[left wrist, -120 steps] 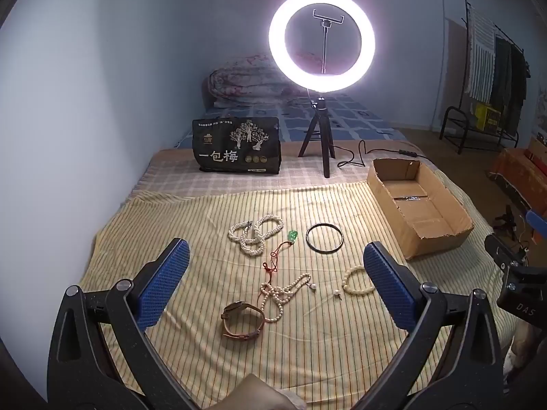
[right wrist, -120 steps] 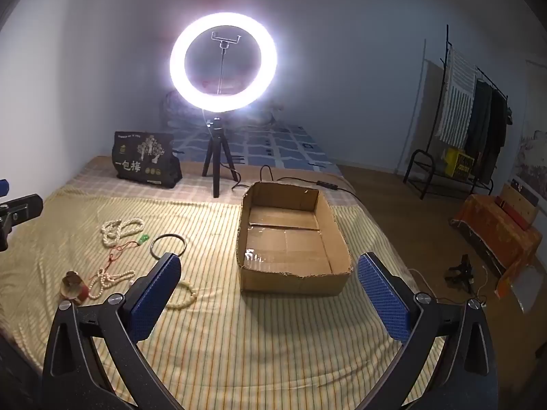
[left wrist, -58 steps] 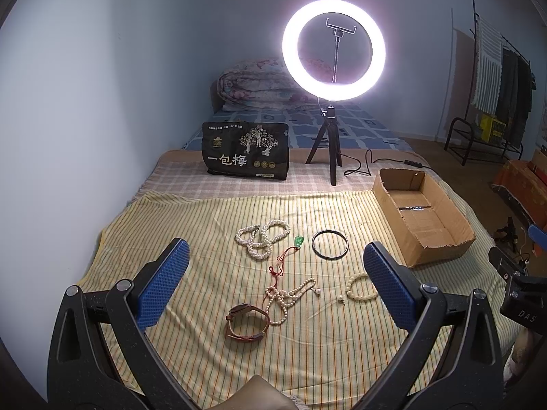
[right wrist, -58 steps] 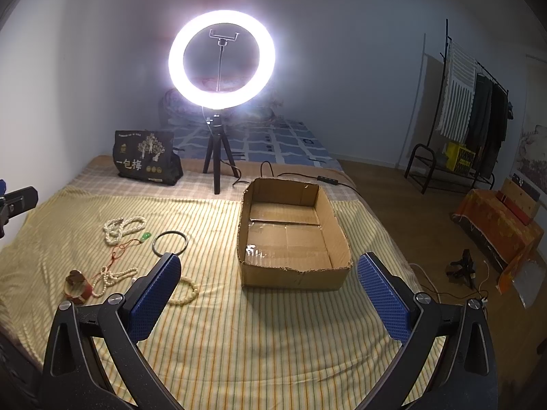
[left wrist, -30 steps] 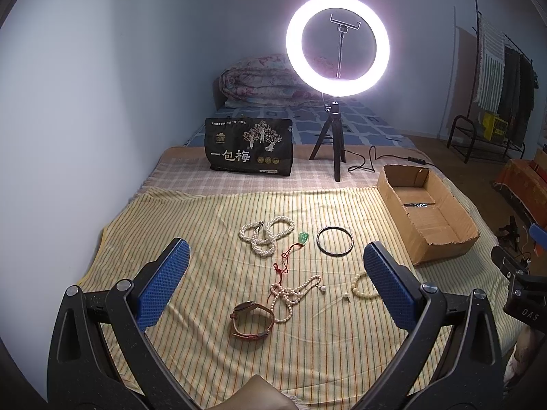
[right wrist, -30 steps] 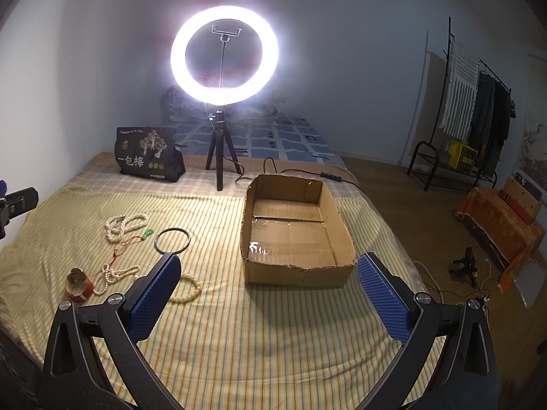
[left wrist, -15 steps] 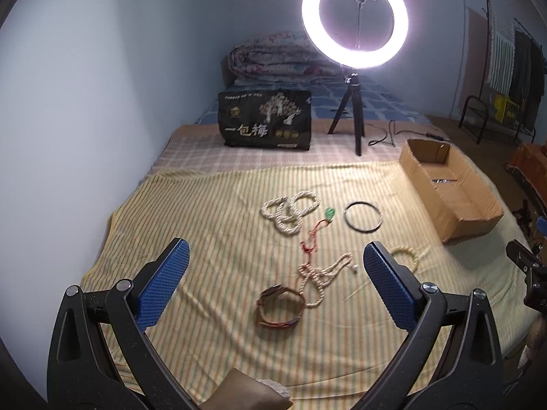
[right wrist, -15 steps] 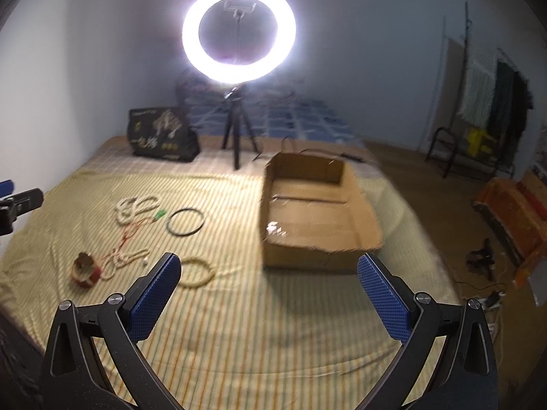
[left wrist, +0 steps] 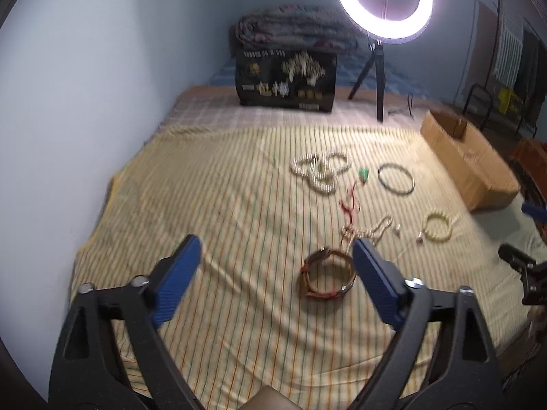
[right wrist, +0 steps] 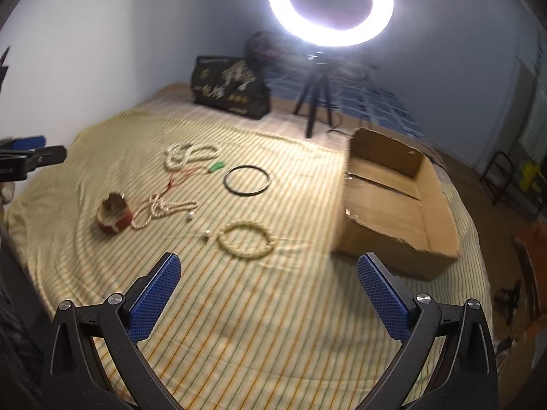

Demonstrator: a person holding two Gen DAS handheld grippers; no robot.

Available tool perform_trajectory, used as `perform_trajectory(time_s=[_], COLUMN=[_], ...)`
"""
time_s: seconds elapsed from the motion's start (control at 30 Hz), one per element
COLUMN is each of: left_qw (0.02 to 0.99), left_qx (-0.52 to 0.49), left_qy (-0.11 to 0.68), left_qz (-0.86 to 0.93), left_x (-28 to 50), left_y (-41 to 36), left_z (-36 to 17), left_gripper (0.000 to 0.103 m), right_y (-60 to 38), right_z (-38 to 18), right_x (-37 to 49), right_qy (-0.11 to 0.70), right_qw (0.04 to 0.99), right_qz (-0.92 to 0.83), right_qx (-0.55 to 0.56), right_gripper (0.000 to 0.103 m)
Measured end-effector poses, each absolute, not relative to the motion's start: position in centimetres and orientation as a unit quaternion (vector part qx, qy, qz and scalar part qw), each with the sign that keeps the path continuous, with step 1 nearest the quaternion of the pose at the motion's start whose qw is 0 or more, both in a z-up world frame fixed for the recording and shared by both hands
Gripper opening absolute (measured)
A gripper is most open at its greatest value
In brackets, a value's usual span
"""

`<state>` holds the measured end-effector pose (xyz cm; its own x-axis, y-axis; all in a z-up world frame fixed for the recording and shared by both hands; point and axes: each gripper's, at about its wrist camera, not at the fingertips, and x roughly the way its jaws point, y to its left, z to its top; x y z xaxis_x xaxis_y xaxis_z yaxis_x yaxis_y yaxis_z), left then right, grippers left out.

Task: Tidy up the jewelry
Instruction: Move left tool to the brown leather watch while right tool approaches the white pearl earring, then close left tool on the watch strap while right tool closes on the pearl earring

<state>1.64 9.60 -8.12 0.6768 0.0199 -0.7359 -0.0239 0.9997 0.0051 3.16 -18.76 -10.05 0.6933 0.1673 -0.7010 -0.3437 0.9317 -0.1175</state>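
Jewelry lies scattered on a striped yellow bedsheet point(left wrist: 222, 205). A brown leather watch point(left wrist: 326, 278) lies just ahead of my left gripper point(left wrist: 275, 256), close to its right finger; the jaws are closing with nothing between them. Beyond it are a beaded necklace point(left wrist: 367, 232), a red cord with a green pendant point(left wrist: 363, 174), a coiled pearl strand point(left wrist: 319, 171), a black bangle point(left wrist: 396, 179) and a cream bead bracelet point(left wrist: 437, 227). My right gripper point(right wrist: 268, 271) stands open above the sheet, short of the cream bead bracelet point(right wrist: 246, 241). An open cardboard box point(right wrist: 400, 201) sits to its right.
A lit ring light on a tripod point(right wrist: 316, 99) and a black printed bag point(right wrist: 229, 87) stand at the back. A folded quilt point(left wrist: 294, 32) lies behind the bag. A clothes rack point(left wrist: 512, 61) stands at the far right, off the bed. A wall runs along the left.
Both grippers have dropped and tilted down toward the sheet, so the jewelry looks nearer. The left jaws have narrowed a little. The right view has rolled slightly.
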Motion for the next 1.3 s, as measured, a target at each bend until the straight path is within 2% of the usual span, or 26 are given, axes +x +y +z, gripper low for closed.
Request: perform_trajectory(time_s=[0.13,0.2,0.27,0.33,0.4,0.5,0.7,1.3], left_qw=[0.899,0.891,0.883,0.88,0.879,0.875,0.857,0.839], left_qx=[-0.013,-0.019,-0.033,-0.038,-0.038,-0.044,-0.069,-0.094], left_qy=[0.438,0.453,0.466,0.472,0.474,0.479,0.507,0.533], left_qz=[-0.013,-0.024,-0.034,-0.04,-0.042,-0.048,-0.056,-0.061], left_x=[2.4,2.8,3.1,3.3,3.4,3.6,4.6,6.1], left_y=[9.4,9.4,9.5,9.4,9.2,9.3,9.8,9.8], left_z=[-9.8,-10.6,-11.2,-11.5,-11.7,-11.9,-13.7,-15.6], left_gripper=[0.07,0.061,0.053,0.049,0.047,0.042,0.033,0.033], right_y=[-17.3,-16.8,-16.4,-16.0,-15.7,-15.5,-14.6,-14.0], right_z=[-11.4,-12.1,-13.0,-13.7,-14.2,-14.9,-16.0,-18.2], right_x=[4.3,4.9,5.6,6.1,6.5,7.4,8.7,10.9], right_qy=[0.386,0.397,0.416,0.429,0.439,0.461,0.48,0.504], right_qw=[0.896,0.888,0.877,0.867,0.858,0.841,0.827,0.822], right_qz=[0.173,0.186,0.204,0.223,0.241,0.27,0.287,0.261], right_qx=[-0.135,-0.135,-0.13,-0.124,-0.115,-0.077,-0.056,-0.05], right_gripper=[0.098,0.088,0.083,0.074,0.059,0.042,0.026,0.026])
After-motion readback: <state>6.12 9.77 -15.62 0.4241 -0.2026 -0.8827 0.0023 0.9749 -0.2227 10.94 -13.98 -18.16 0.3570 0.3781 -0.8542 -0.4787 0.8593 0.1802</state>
